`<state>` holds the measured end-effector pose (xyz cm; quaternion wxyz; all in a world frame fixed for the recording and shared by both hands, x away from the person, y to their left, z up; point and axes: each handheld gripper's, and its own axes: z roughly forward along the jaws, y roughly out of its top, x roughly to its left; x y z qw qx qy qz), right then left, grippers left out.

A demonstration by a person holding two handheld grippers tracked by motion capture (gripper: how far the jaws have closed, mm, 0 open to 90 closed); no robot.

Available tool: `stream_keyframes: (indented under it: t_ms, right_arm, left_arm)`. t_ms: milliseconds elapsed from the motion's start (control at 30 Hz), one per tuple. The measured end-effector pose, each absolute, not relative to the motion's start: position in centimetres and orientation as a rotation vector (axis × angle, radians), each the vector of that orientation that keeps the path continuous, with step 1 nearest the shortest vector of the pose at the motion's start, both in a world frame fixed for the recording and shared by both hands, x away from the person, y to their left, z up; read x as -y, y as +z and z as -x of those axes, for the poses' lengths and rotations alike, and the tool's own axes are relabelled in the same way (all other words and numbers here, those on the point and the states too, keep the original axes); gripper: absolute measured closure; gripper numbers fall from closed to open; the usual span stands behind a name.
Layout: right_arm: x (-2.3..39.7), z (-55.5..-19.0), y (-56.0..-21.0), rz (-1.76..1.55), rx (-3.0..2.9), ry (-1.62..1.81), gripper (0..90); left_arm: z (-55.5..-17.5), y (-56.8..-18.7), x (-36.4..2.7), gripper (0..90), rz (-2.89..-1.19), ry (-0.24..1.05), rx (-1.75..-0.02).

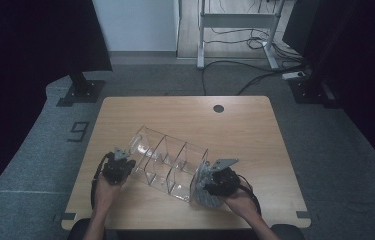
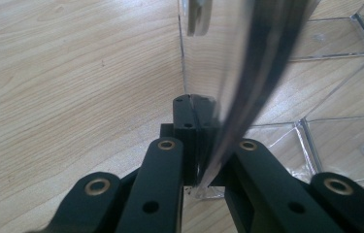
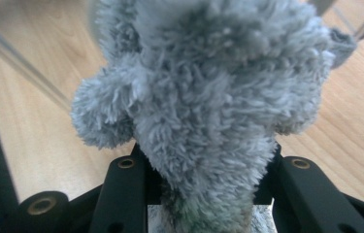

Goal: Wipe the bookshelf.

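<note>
A clear acrylic organizer (image 1: 167, 162) with several compartments lies slanted across the near half of the wooden table (image 1: 235, 125). My left gripper (image 1: 119, 167) is at its left end, shut on the thin clear wall (image 2: 233, 107), which runs up between the jaws in the left gripper view. At the organizer's right end, my right gripper (image 1: 214, 182) is shut on a fluffy grey cloth (image 3: 204, 97). The grey cloth (image 1: 204, 186) rests against the organizer's right end wall. A hand holds each gripper from the near edge.
A round cable hole (image 1: 218, 108) sits near the table's far edge. Beyond the table stand a desk frame (image 1: 237, 22) with loose cables on the floor and a dark monitor stand (image 1: 81, 87) at the left.
</note>
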<state>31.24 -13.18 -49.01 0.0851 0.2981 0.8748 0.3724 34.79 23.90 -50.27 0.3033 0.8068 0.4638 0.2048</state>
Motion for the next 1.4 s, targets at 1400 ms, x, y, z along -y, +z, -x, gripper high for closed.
stream_keyframes:
  t_ms: [1400]
  right_arm:
    - [14.8, -36.9, -50.8, -1.09, -2.479, 0.982, 61.5]
  left_arm:
    - [-34.8, -50.3, -23.7, 86.5, -2.132, 0.546, -1.234]
